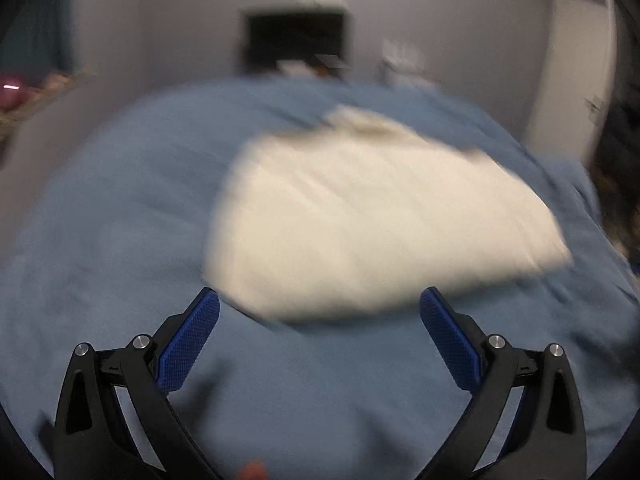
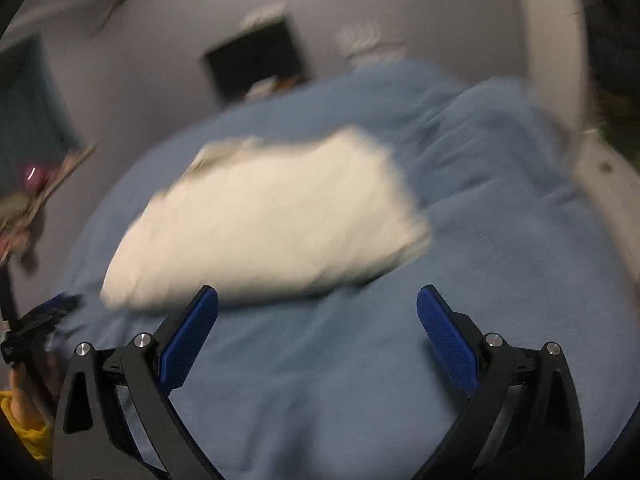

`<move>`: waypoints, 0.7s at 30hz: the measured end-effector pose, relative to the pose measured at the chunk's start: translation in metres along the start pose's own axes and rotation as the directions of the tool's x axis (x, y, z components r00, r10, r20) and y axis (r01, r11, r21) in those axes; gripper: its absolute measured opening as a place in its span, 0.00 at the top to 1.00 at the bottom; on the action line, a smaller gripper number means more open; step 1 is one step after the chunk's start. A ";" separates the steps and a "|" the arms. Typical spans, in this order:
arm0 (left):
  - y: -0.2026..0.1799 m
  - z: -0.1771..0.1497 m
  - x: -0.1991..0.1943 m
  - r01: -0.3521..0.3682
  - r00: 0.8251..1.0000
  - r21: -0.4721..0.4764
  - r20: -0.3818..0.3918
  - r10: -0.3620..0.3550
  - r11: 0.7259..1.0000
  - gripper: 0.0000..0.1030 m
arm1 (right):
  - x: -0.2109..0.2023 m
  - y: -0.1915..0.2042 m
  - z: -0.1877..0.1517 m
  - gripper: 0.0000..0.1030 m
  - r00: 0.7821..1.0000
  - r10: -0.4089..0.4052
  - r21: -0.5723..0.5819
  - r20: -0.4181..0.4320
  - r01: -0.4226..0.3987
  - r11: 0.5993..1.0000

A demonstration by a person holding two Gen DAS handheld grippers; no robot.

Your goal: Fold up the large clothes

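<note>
A cream-white garment (image 1: pixel 372 216) lies folded into a compact rectangle on the blue bed cover (image 1: pixel 120 220). My left gripper (image 1: pixel 320 300) is open and empty, its blue pads just short of the garment's near edge. In the right wrist view the same garment (image 2: pixel 272 216) lies ahead and to the left. My right gripper (image 2: pixel 318 298) is open and empty above the cover (image 2: pixel 500 280), near the garment's near edge. The left gripper (image 2: pixel 36 328) shows as a dark blur at the far left. Both views are motion-blurred.
A grey wall with a dark rectangular opening (image 1: pixel 296 36) stands beyond the bed. A white door or frame (image 2: pixel 552 40) is at the right. Cluttered items (image 1: pixel 36 88) sit at the far left. The cover bunches into folds at the right (image 2: pixel 480 120).
</note>
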State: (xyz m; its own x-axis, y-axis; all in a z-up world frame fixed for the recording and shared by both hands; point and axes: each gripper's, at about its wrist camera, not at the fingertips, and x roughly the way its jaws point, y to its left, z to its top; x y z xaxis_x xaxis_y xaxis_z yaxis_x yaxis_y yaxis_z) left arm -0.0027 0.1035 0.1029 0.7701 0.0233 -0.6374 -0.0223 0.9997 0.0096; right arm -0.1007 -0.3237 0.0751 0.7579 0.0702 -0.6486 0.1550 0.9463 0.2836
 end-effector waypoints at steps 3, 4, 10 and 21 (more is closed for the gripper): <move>0.093 0.020 0.007 -0.201 0.976 -0.133 0.051 0.210 0.970 0.06 | -0.032 -0.085 0.014 0.07 0.955 -0.280 0.060 0.099 0.275 0.960; 0.122 0.021 0.015 -0.256 0.963 -0.181 0.034 0.267 0.950 0.06 | -0.034 -0.117 0.009 0.07 0.913 -0.400 0.074 0.087 0.394 0.916; 0.262 -0.028 0.088 -0.517 0.856 -0.270 -0.188 0.482 0.813 0.06 | -0.004 -0.236 -0.073 0.07 0.806 -0.578 0.107 -0.126 0.590 0.800; 0.282 -0.093 0.156 -0.574 0.804 -0.207 -0.327 0.497 0.792 0.05 | 0.038 -0.265 -0.118 0.07 0.871 -0.466 0.196 -0.160 0.490 0.849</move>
State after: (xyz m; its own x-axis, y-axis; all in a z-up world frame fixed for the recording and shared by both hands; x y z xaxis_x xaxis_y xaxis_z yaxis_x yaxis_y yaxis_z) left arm 0.0519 0.3886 -0.0660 0.3994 0.5135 -0.7595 -0.5919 0.7771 0.2142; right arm -0.1881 -0.5342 -0.1078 0.4863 -0.3290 -0.8095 0.6272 0.7764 0.0612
